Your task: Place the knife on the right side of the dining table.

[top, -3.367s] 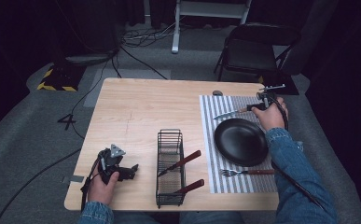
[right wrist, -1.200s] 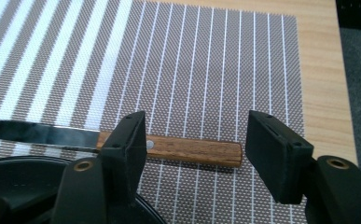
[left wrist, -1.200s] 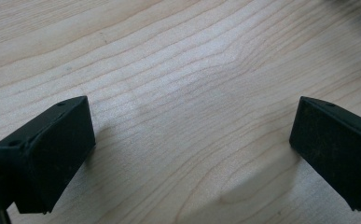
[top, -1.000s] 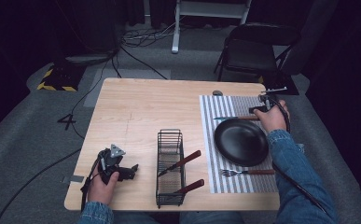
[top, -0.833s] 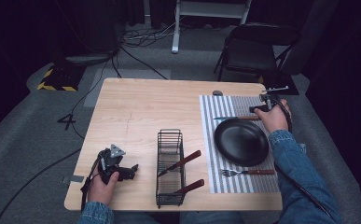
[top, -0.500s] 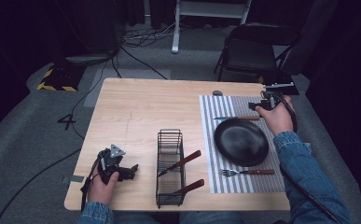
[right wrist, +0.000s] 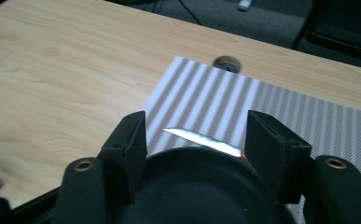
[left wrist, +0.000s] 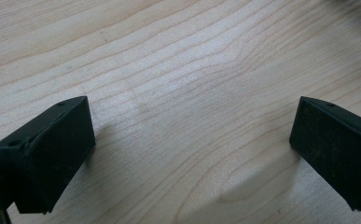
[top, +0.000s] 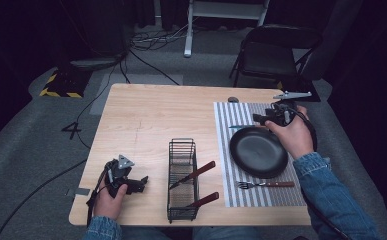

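Note:
A black plate (top: 258,150) lies on the striped placemat (top: 231,190). Just past its far rim a knife blade (top: 238,126) rests on the mat, its handle hidden by my hand. My right gripper (top: 259,118) hovers over that far rim. In the right gripper view its jaws (right wrist: 197,119) stand open, with the plate's rim (right wrist: 192,177) below them and the blade (right wrist: 201,139) crossing between the tips, untouched. My left gripper (top: 142,182) rests at the table's near left corner. It is open (left wrist: 192,112) over bare wood.
A black wire rack (top: 183,180) in the near middle holds two knives with red-brown handles (top: 196,174). A fork (top: 266,184) lies on the mat in front of the plate. A small round grommet (top: 233,99) sits at the mat's far edge. A folding chair (top: 271,55) stands beyond the table.
My right gripper has lifted a little and drifted over the plate's far rim, jaws still apart. The knife, plate and left gripper have stayed in place.

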